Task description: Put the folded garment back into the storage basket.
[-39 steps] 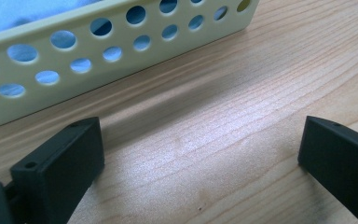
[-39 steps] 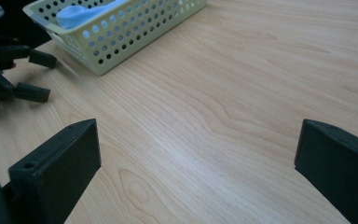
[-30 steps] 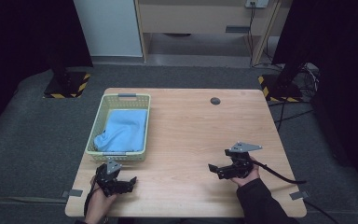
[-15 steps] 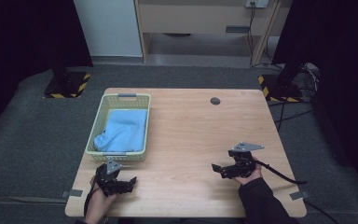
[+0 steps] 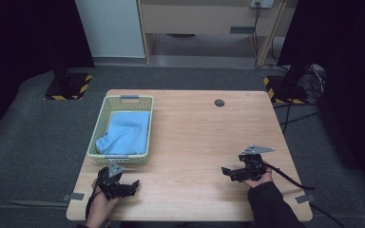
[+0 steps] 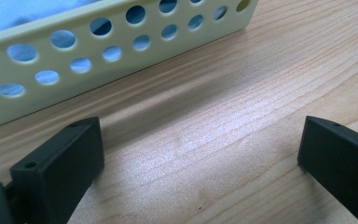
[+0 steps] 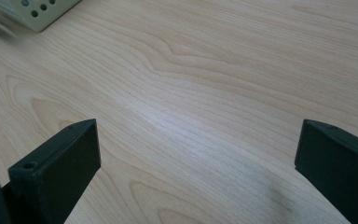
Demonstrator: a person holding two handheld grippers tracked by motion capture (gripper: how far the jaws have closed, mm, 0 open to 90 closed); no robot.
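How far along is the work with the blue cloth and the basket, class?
Done, it seems: the blue cloth lies inside the basket. In hand: nothing; the left claw and right claw are both open and empty over the bare table. Left: nothing else waits on the table, so possibly no step remains.

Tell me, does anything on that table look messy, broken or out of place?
Nothing stands out. The blue cloth lies bunched but wholly inside the yellow basket, which sits flat on the wooden table. The left gripper and right gripper are both open, holding nothing.
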